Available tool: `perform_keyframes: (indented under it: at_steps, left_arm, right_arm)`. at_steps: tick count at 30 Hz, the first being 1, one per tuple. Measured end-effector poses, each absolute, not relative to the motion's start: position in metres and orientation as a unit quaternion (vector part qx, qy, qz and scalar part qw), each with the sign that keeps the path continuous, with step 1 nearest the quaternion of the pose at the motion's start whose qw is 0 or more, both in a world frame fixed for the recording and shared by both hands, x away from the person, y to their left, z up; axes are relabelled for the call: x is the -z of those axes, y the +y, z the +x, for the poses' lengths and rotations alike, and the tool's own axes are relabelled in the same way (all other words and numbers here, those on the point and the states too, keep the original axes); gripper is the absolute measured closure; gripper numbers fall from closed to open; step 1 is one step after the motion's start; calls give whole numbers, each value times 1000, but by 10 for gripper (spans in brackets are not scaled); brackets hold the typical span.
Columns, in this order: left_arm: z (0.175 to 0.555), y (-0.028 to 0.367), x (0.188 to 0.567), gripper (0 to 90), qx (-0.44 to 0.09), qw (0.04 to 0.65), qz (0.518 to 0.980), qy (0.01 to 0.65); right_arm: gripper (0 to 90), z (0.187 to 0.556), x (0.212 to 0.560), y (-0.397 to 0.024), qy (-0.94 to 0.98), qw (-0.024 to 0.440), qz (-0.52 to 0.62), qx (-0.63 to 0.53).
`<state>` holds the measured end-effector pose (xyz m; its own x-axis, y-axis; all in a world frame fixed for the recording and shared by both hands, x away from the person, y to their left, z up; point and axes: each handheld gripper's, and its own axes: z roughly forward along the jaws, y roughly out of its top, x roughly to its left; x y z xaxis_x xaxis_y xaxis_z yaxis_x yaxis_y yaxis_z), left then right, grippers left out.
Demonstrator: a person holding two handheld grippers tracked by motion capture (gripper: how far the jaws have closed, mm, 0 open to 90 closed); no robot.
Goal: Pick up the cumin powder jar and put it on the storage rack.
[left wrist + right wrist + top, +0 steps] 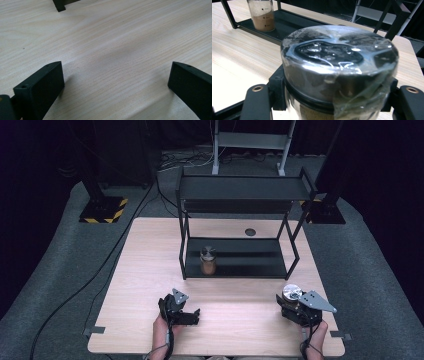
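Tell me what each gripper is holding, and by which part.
Right gripper clamps a silver-lidded jar by its body just under the lid. Left gripper holds nothing.

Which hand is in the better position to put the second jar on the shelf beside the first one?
Right. The right gripper already grips the jar; the left gripper is open over the table.

High view above table, gripper views close, sharing the shelf.
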<state>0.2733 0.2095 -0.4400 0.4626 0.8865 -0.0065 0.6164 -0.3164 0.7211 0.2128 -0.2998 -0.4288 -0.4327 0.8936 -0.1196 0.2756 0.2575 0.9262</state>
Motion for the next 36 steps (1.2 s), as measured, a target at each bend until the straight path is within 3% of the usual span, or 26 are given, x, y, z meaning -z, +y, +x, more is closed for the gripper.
perform_keyframes:
  at_steps: [36]
  left_arm:
    - [273, 210, 440, 0, -201, 337, 786, 478]
  right_arm:
    - [307, 250, 425, -287, 720, 334, 403, -456]
